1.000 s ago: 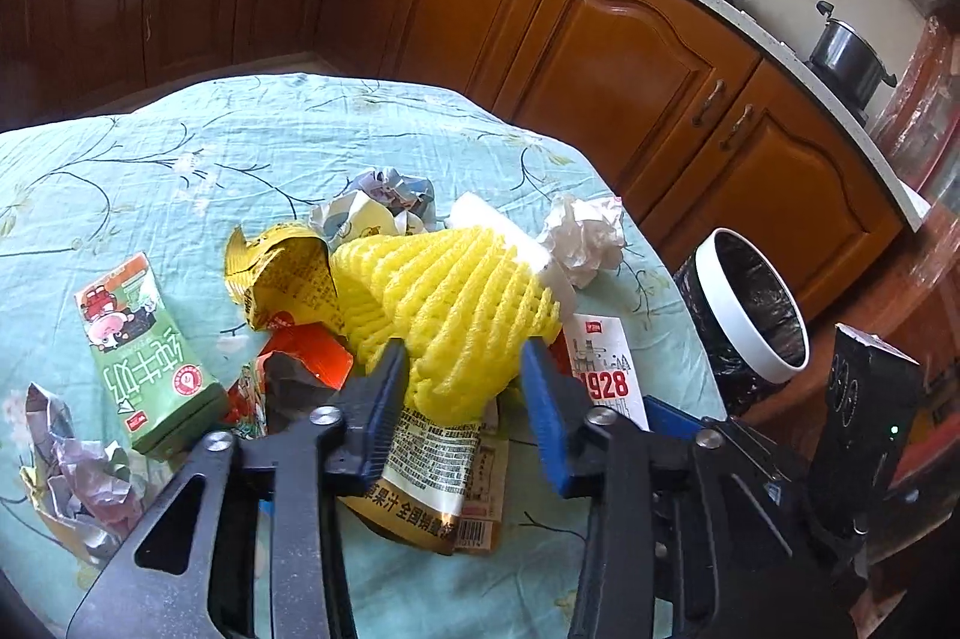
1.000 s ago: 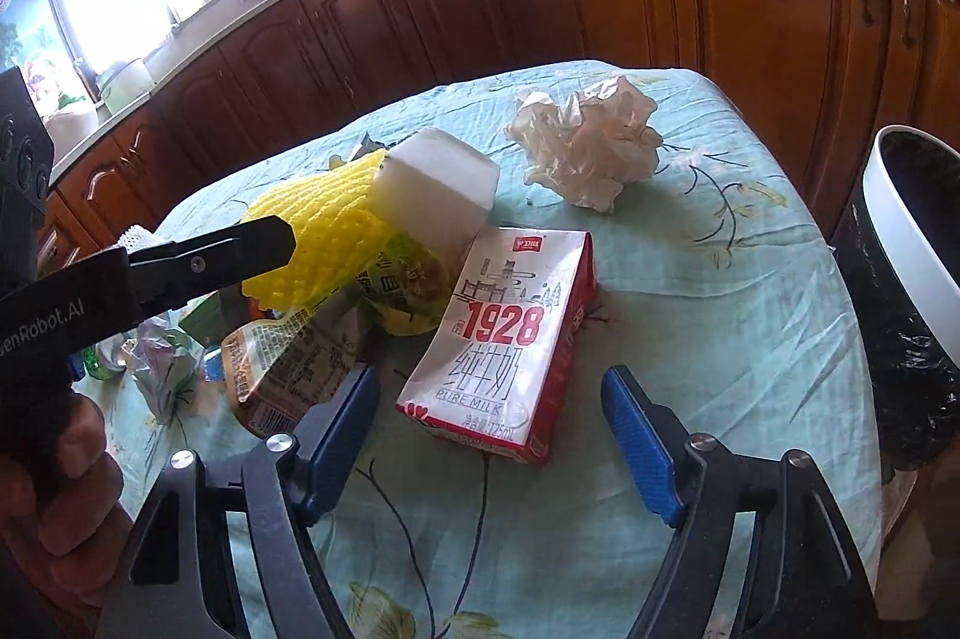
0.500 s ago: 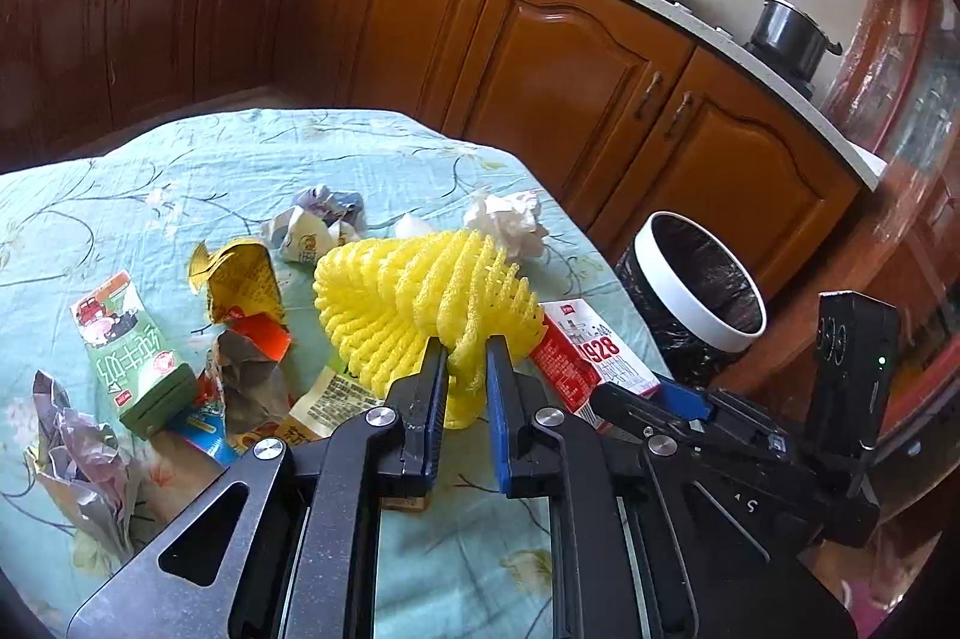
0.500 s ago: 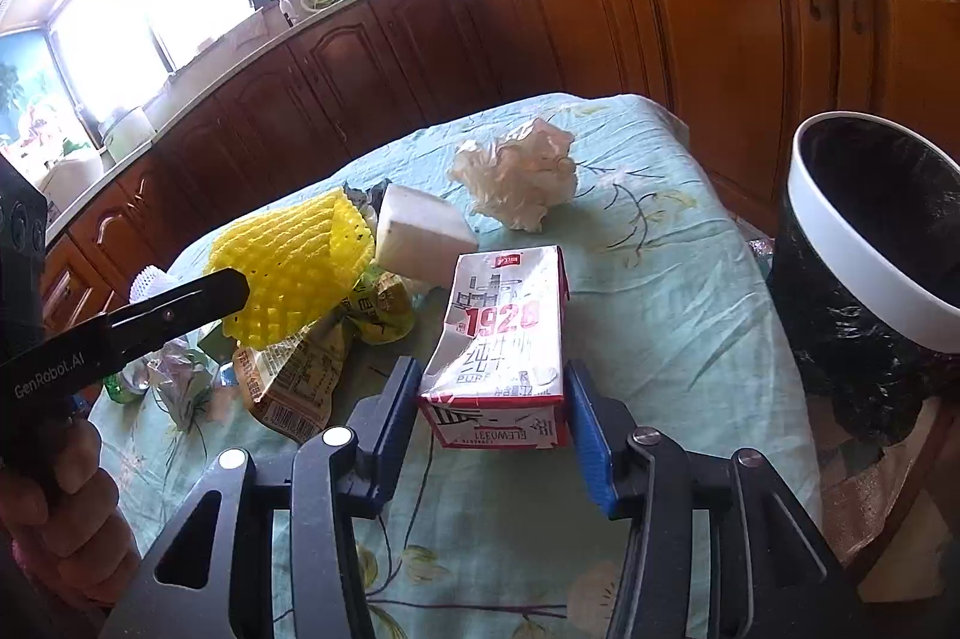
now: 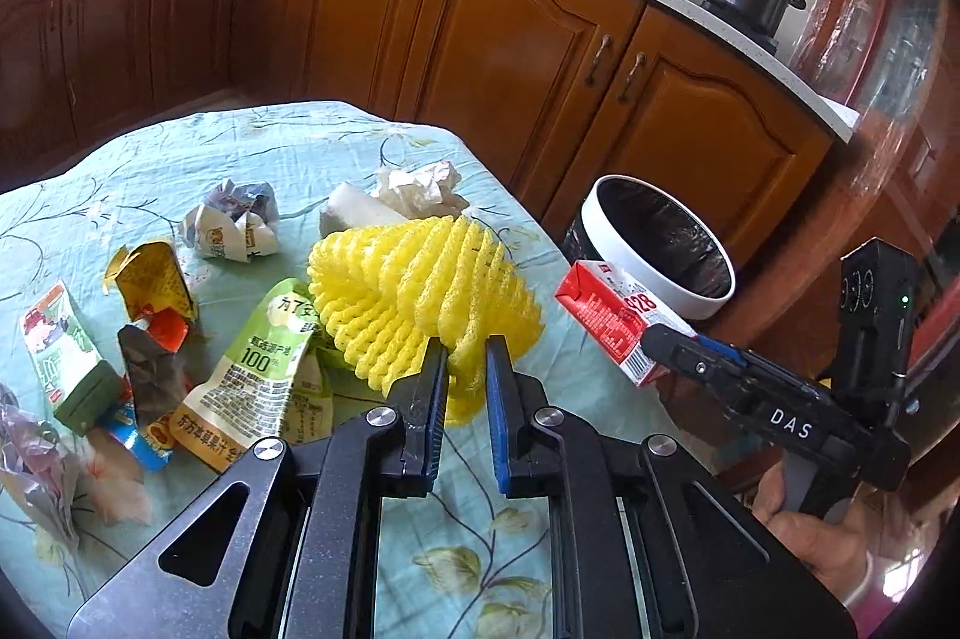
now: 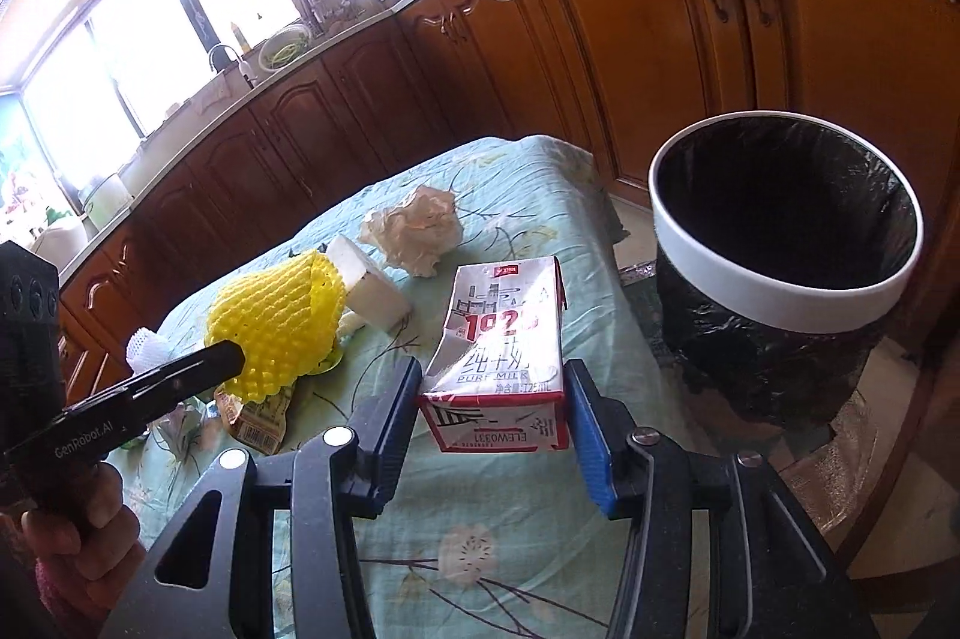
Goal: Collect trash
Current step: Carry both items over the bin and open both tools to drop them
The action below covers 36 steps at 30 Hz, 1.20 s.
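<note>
The left tongs (image 5: 467,369) were clamped on the lower edge of the yellow foam net (image 5: 420,303), and the right tongs (image 6: 492,411) were closed on the sides of a small red and white milk carton (image 6: 501,345); both sets of jaws had just been closing, each with its thing between them. The main risk was a slip on the way to the bin (image 6: 780,273), which stood off the corner of the desk (image 6: 480,519), to the right: the left tongs pinched only a thin fringe of the net, so the soft foam could tear or pull free and drop onto the floor short of the rim. The carton looked dented and partly crushed at its top, so its walls could cave under the squeeze and let it twist out of the pads. Both loads headed for one opening, and the two tongs could knock each other there. The net was a bright yellow mesh sleeve, fanned out like a cone and springy-looking, seemingly lifted clear of the cloth, though the view did not make that sure. The carton had a red side and a white face with red figures, and seemed light and empty. More rubbish lay on the desk: a crumpled white paper ball (image 6: 414,231), a white foam block (image 6: 372,285), a green juice pouch (image 5: 258,369) and a green carton (image 5: 66,357).
</note>
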Each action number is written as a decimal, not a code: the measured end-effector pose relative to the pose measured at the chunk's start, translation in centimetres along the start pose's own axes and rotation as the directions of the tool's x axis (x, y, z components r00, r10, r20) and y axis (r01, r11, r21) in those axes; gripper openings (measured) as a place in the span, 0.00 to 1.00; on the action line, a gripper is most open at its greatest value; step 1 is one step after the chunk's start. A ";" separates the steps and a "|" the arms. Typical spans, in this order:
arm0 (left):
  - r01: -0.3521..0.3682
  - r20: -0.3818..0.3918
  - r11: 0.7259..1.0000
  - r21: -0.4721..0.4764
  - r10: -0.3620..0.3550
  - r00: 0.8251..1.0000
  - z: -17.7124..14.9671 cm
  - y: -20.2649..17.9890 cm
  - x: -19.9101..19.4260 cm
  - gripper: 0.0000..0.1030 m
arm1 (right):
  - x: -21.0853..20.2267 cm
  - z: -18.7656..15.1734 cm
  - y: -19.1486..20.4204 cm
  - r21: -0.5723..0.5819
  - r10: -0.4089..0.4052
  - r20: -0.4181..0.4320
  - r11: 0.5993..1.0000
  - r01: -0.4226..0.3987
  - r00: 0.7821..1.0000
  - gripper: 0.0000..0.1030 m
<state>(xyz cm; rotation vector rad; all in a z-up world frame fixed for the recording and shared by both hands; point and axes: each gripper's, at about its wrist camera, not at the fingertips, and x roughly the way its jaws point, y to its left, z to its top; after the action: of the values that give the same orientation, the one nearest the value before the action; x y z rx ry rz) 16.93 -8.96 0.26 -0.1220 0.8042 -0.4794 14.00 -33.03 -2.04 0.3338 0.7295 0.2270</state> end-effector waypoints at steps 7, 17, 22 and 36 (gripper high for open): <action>0.038 -0.017 0.998 0.050 -0.038 0.999 0.7 -3.0 1.4 0.11 | -2.0 1.0 -2.1 0.031 -0.020 0.048 0.999 0.019 0.999 0.47; 0.087 -0.024 0.988 0.127 -0.084 0.996 3.2 -8.0 3.7 0.11 | -4.4 2.6 -5.6 0.071 -0.064 0.112 0.996 0.056 0.992 0.47; 0.112 -0.049 0.982 0.154 -0.106 0.993 4.2 -10.3 5.8 0.11 | -4.9 3.7 -7.5 0.090 -0.100 0.135 0.992 0.088 0.986 0.47; 0.147 -0.091 0.963 0.225 -0.129 0.987 7.3 -15.6 10.5 0.11 | -3.2 6.6 -13.1 0.154 -0.176 0.126 0.976 0.156 0.976 0.47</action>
<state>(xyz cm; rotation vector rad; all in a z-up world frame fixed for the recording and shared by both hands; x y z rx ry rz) 22.68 -28.14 2.72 0.0568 0.8115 -0.7096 17.31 -47.54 -0.35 0.4187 0.6330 -0.0085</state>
